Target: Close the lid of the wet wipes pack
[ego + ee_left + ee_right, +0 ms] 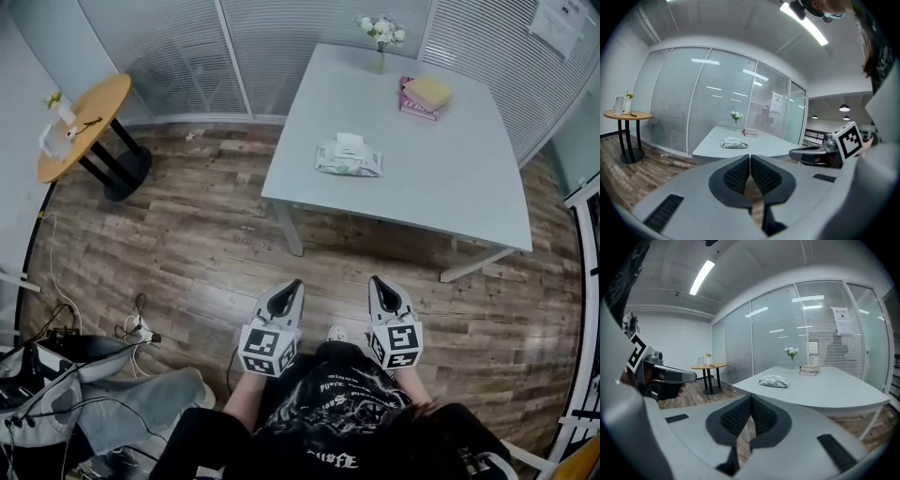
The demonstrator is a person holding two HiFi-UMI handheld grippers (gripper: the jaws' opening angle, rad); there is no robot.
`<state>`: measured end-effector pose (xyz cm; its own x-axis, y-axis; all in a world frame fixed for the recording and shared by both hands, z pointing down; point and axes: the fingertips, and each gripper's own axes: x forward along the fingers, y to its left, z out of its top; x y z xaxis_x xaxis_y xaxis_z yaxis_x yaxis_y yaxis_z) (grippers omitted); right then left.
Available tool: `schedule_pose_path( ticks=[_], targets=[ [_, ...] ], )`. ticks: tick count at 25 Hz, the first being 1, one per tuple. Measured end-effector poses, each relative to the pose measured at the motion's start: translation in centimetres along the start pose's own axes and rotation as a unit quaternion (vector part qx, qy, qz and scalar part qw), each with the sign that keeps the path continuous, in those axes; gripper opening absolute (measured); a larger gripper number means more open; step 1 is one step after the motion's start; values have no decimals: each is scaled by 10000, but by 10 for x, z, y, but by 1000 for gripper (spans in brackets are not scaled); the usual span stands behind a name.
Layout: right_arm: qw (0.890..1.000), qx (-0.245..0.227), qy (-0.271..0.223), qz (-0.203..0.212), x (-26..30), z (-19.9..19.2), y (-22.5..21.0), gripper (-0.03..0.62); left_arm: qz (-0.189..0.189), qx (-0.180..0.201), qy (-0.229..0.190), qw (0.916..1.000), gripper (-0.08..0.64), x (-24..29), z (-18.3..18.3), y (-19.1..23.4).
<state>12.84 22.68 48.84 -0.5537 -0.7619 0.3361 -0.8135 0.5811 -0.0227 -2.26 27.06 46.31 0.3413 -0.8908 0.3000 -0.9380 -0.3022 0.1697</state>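
The wet wipes pack point(348, 157) lies on the near left part of the pale grey table point(450, 187), its white lid flap raised. It also shows small and distant in the left gripper view point(734, 142) and the right gripper view point(774, 381). My left gripper point(292, 285) and right gripper point(378, 282) hover side by side over the wooden floor, well short of the table. Both are shut with nothing between the pads. Each gripper's jaws meet at the tip, left gripper point(749, 157), right gripper point(751, 398).
A stack of books point(424, 97) and a small vase of white flowers point(382, 36) stand at the table's far side. A round wooden side table point(86, 127) with a kettle stands at the left. Cables and bags point(66, 366) lie on the floor at lower left. Glass walls with blinds close off the back.
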Motion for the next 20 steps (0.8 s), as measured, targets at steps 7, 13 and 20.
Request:
schedule_pose_path(
  ticks=[7, 13, 20],
  targets=[
    [9999, -3, -37, 148, 17, 3, -47, -2, 139, -72, -8, 9999, 12, 44, 6, -18],
    [9996, 196, -21, 200, 26, 1, -65, -2, 130, -102, 120, 9998, 12, 66, 5, -23],
    [9992, 395, 16, 61, 46, 0, -94, -2, 38, -179, 185, 9997, 12, 112, 8, -6]
  ],
)
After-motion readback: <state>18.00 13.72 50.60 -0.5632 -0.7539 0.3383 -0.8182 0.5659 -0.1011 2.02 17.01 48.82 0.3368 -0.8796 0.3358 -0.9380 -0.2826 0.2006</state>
